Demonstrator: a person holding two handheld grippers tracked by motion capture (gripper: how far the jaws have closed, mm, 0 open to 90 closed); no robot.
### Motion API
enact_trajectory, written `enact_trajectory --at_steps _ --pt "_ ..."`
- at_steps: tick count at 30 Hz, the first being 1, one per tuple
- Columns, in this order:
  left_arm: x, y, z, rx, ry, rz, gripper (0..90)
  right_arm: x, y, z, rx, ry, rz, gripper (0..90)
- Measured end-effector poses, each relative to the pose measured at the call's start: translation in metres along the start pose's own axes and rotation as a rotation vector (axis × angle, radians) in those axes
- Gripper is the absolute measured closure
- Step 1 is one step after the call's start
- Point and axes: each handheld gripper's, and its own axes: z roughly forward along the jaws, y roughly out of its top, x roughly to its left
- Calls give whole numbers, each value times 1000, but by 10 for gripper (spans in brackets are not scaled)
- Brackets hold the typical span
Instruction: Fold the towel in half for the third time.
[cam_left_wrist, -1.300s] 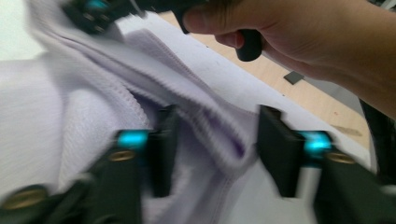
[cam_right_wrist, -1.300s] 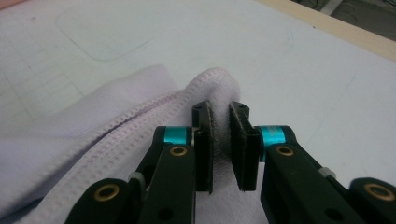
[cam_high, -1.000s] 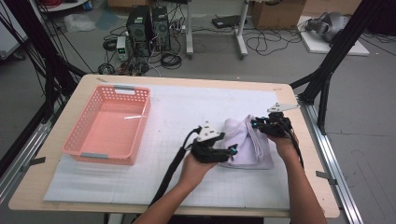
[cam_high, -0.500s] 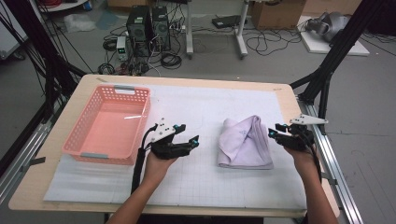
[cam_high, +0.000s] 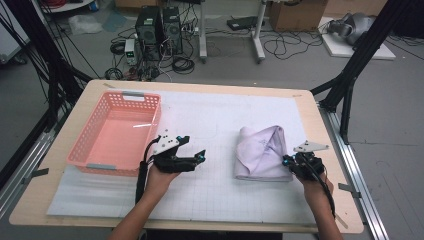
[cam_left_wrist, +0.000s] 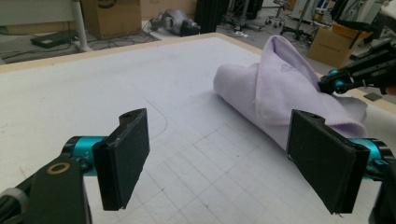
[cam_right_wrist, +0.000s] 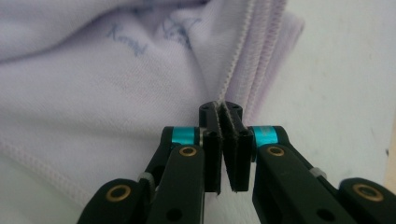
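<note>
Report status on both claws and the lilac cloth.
Left claw open, off the cloth, beside the pink basket. Right claw shut on the edge of the lilac cloth. Cloth folded on the white mat. Nothing in the way.

A pink basket (cam_high: 114, 132) sits on the table's (cam_high: 210, 215) left side.

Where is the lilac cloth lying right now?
In the high view the lilac cloth lies folded on the white mat, right of centre, far from the pink basket; the right gripper pinches its near-right edge.
</note>
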Motion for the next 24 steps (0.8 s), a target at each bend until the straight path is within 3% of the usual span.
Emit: enact_trajectory --at_steps 2,3,9,12,16,19,22,24 --pt "2 -3 -1 -3 -4 -1 222 -1 -1 -3 10 -4 7 782" --pt "3 -4 -1 -4 -6 -2 223 -1 0 -6 5 -15 14 699" --pt "6 -9 -1 -38 -12 59 223 10 30 -21 -181 36 20 519" --pt "8 -11 -1 -18 -1 43 221 24 51 -10 -209 103 3 490" --pt "10 -14 -3 -4 16 22 226 50 71 16 -168 184 -53 460" --pt "12 -15 -3 -1 15 0 226 68 77 37 -105 203 -102 487" --pt "11 -16 -4 -9 6 8 233 75 78 51 -26 189 -158 758" --pt "10 -16 -5 -18 -1 11 234 75 77 49 -44 201 -155 826"
